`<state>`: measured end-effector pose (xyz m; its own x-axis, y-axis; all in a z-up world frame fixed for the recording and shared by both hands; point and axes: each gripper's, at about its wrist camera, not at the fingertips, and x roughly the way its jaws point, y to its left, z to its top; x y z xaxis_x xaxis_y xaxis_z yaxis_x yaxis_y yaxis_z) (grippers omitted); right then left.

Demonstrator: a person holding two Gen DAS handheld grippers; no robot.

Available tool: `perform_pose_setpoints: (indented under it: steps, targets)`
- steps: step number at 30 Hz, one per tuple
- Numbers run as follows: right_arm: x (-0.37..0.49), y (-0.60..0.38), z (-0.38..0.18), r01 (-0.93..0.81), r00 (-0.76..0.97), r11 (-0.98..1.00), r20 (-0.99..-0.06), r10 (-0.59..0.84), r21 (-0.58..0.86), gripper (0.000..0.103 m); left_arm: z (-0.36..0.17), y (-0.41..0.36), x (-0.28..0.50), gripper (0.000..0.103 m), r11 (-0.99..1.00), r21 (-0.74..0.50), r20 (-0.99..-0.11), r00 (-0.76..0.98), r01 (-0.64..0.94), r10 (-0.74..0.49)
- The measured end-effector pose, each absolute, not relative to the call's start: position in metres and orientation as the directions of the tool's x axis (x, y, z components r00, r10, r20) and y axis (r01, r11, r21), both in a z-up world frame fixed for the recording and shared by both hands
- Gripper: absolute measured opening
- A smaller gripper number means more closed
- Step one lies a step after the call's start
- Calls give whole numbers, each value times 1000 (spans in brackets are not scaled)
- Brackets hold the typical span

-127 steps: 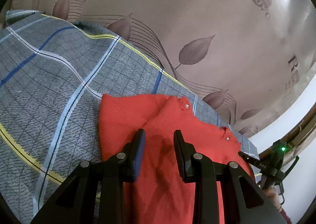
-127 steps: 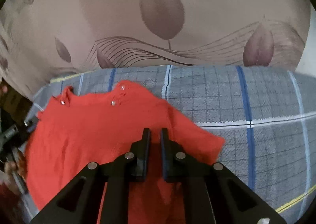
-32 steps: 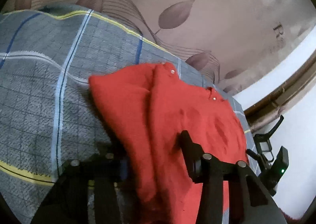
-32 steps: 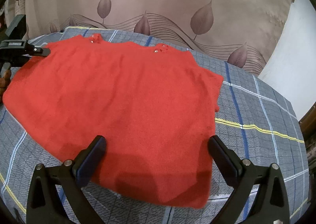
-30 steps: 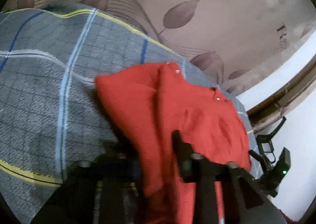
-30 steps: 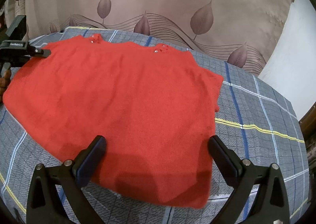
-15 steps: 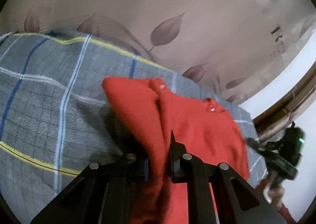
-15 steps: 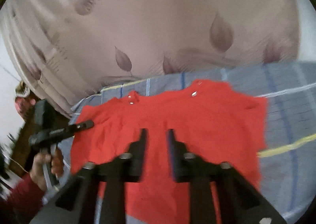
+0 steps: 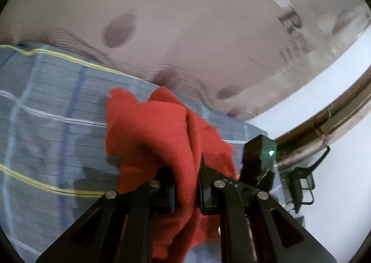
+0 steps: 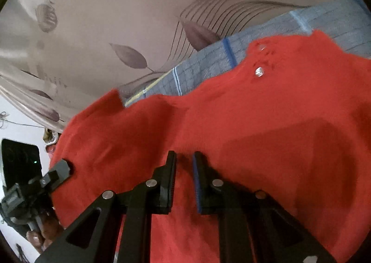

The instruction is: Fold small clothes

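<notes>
A small red knit top [image 9: 148, 128] with metal snaps at its neckline lies on a grey plaid cloth [image 9: 46, 109]. My left gripper [image 9: 185, 184] is shut on a bunched fold of the red top and lifts it off the cloth. In the right wrist view the red top [image 10: 255, 123] spreads wide below my right gripper [image 10: 184, 170], whose jaws stand nearly closed with a narrow gap just above the fabric; I see no cloth pinched between them. The left gripper [image 10: 62, 167] also shows at the left edge of that view, holding the top's side.
A beige curtain [image 9: 185, 19] with leaf prints hangs behind the plaid-covered surface. A wooden frame [image 9: 336, 119] and white wall lie to the right in the left wrist view. The right gripper's body [image 9: 259, 156] with a green light is close beside my left gripper.
My left gripper has closed on the top's edge and raised it, bunching the fabric. My right gripper has closed from wide open and dropped low over the middle of the top.
</notes>
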<state>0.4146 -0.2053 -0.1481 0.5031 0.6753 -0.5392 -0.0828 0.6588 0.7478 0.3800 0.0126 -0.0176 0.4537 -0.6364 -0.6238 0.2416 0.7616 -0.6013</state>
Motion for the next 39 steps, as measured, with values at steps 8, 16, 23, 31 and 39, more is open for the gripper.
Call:
perform_pose_setpoints:
  steps: [8, 16, 23, 31, 39]
  targets:
    - [370, -275, -150, -79, 555, 491, -371, 745, 868, 21, -33, -93, 389, 14, 733, -625, -623, 395, 268, -675]
    - [350, -337, -175, -12, 600, 427, -335, 727, 904, 22, -51, -154, 391, 22, 704, -645, -630, 314, 297, -710]
    - [345, -366, -195, 11, 600, 306, -251, 759, 952, 21, -22, -138, 369, 53, 440, -803, -372, 238, 401, -897]
    - [334, -388, -193, -9, 591, 170, -132, 795, 985, 61, -31, -61, 310, 76, 664, -580, -418, 527, 472, -740]
    - [338, -383, -176, -22, 551, 180, -138, 823, 983, 90, -104, -58, 286, 76, 631, -646, -457, 444, 431, -771]
